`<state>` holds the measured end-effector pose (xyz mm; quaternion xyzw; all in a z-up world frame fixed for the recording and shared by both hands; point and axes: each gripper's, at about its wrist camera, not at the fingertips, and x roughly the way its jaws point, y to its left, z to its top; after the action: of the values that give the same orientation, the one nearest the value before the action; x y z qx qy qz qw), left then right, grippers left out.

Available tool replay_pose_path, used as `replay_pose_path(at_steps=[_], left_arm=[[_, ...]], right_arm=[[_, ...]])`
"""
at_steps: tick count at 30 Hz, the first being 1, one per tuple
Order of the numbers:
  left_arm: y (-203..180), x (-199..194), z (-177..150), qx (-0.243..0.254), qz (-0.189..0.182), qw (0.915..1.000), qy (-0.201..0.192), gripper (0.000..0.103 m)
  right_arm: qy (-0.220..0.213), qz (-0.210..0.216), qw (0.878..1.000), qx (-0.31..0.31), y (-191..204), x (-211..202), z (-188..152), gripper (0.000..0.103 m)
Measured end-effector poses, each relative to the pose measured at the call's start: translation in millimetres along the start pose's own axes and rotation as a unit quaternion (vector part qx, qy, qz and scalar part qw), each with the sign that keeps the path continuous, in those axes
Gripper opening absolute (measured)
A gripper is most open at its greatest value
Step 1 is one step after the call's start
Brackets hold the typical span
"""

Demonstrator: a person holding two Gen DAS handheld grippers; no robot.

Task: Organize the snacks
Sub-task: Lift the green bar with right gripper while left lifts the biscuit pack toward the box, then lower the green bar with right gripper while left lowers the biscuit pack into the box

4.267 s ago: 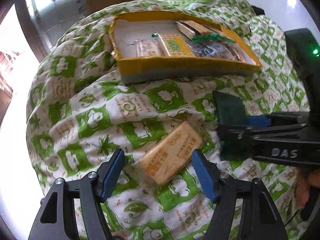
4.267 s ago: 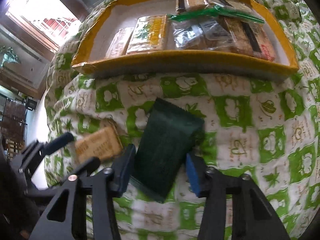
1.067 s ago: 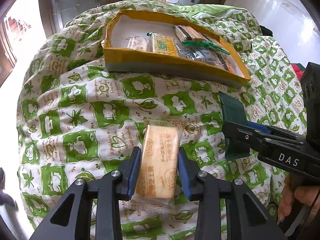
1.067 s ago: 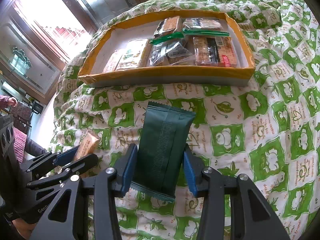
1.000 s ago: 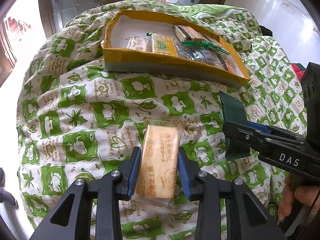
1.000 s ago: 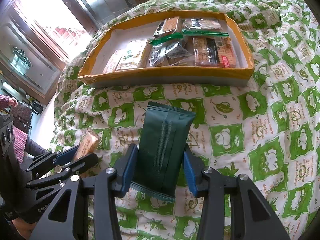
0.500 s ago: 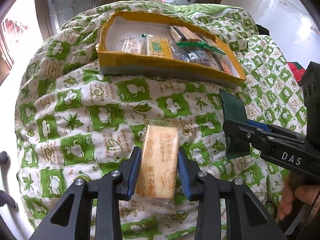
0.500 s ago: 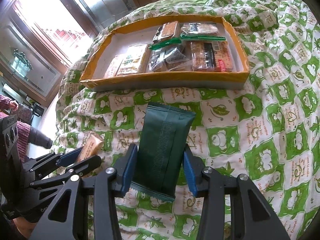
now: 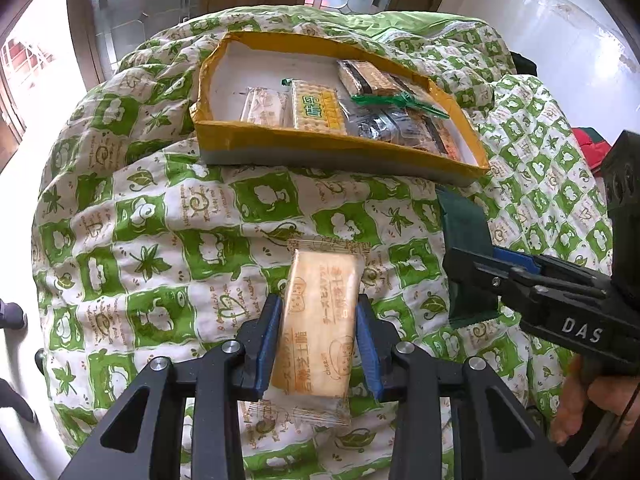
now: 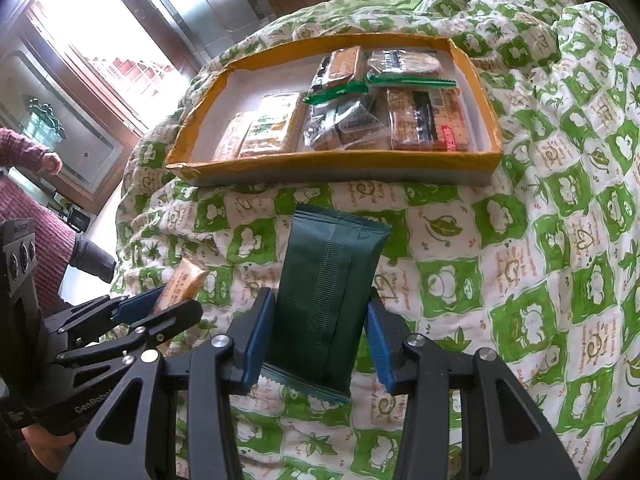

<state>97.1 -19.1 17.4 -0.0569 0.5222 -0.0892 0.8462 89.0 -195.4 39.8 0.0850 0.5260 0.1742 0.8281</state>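
My left gripper (image 9: 318, 344) is shut on a tan cheese cracker packet (image 9: 320, 320) and holds it above the green-and-white quilt. My right gripper (image 10: 320, 340) is shut on a dark green snack bar (image 10: 326, 300), also lifted off the quilt. Each gripper shows in the other's view: the right one (image 9: 472, 280) at the right, the left one (image 10: 160, 304) at the lower left. Ahead lies a shallow yellow-rimmed box (image 9: 320, 148) (image 10: 340, 160) with several wrapped snacks inside; its left part is bare white.
The quilt (image 10: 540, 260) covers a rounded surface that falls away at the left and right. A person in a maroon sweater (image 10: 24, 200) stands at the far left. Glass doors (image 9: 160, 0) stand behind the box.
Both grippers, each still holding its snack, have risen and drawn back a little; the box looks slightly farther away. 4.3 s ago both were open around snacks lying on the quilt.
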Motion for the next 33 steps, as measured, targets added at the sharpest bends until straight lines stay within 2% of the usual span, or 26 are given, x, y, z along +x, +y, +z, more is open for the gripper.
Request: replay_pose_path(at_steps=[10,33], left_arm=[[-1,-9,18,0.009,-0.001,0.9999,-0.010,0.038],[0,-9,56,0.016,-0.003,0.9998,-0.012,0.038]], right_arm=[[-0.016,-0.003,1.000,-0.014,8,-17,22,0.044],[0.001,0.009,1.000,-0.022,3,-19,68,0.044]])
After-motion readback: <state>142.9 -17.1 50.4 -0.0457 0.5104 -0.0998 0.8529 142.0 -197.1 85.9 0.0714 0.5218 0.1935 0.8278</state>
